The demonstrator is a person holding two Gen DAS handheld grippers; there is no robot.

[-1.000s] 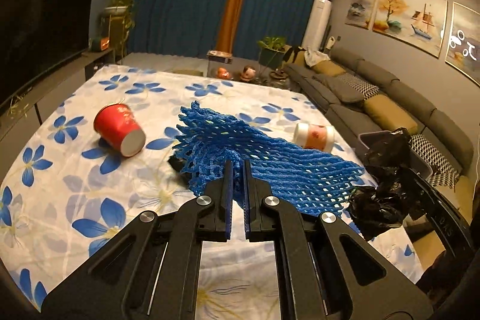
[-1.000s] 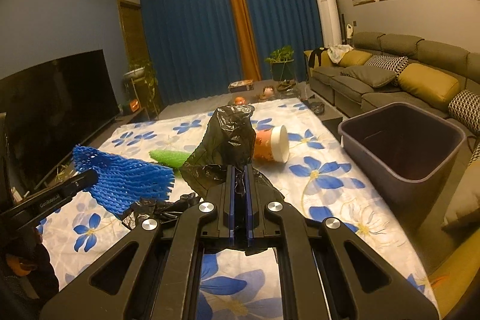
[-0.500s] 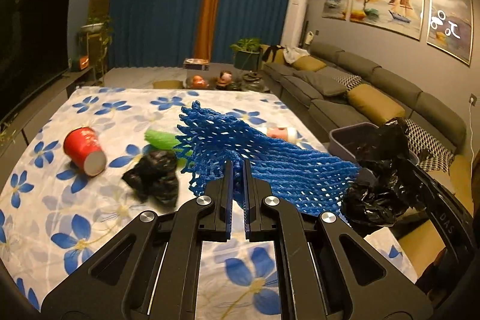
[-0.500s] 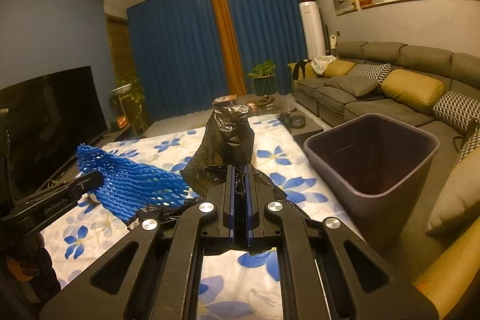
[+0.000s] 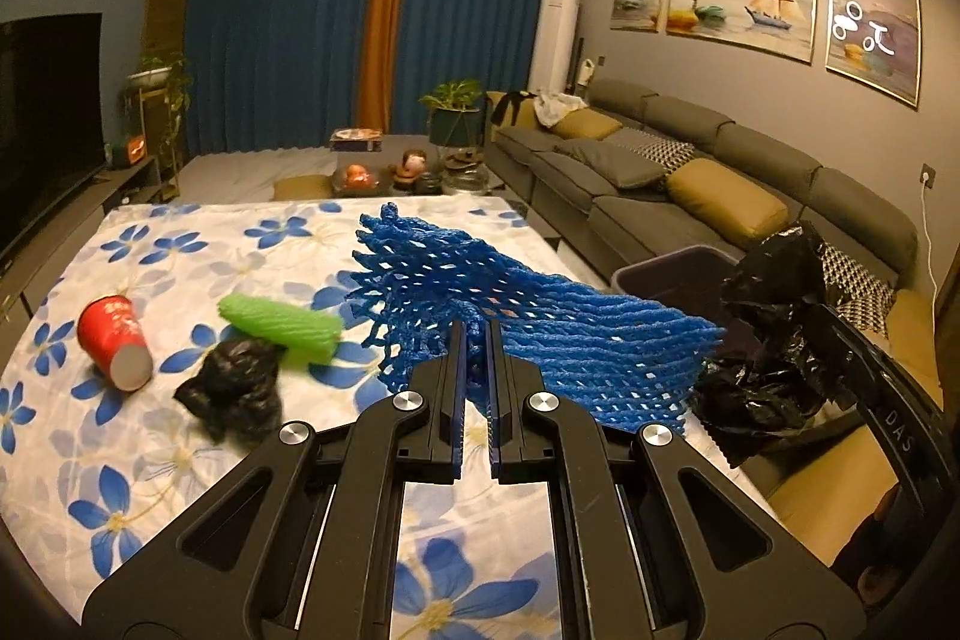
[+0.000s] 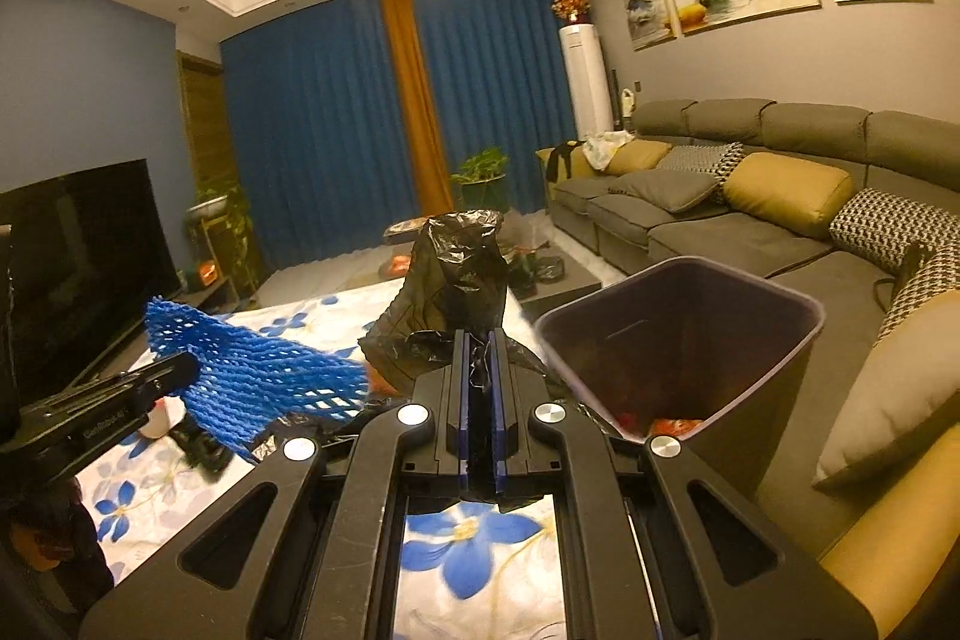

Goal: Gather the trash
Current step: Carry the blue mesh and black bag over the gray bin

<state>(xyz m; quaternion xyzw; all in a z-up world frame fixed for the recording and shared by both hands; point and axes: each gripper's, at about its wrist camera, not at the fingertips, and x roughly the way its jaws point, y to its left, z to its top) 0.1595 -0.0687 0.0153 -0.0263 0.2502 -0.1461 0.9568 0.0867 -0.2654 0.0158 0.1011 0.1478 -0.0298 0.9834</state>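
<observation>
Left gripper (image 5: 477,340) clamped tight on a blue foam net sleeve (image 5: 510,322), held up off the flowered tablecloth (image 5: 180,466). Right gripper (image 6: 479,346) pinched down on a crumpled black plastic bag (image 6: 456,274), lifted above the table edge, just left of the dark trash bin (image 6: 774,370). Something red and orange lying at the bin's bottom. In the left wrist view, the same black bag hanging at far right, in front of the bin's rim.

On the cloth: a red paper cup (image 5: 114,343) tipped on its side, mouth toward the camera; a green foam net sleeve (image 5: 282,328) lying flat; a small wadded black bag (image 5: 234,388) touching its near end. Grey sofa (image 6: 750,196) with mustard cushions behind the bin.
</observation>
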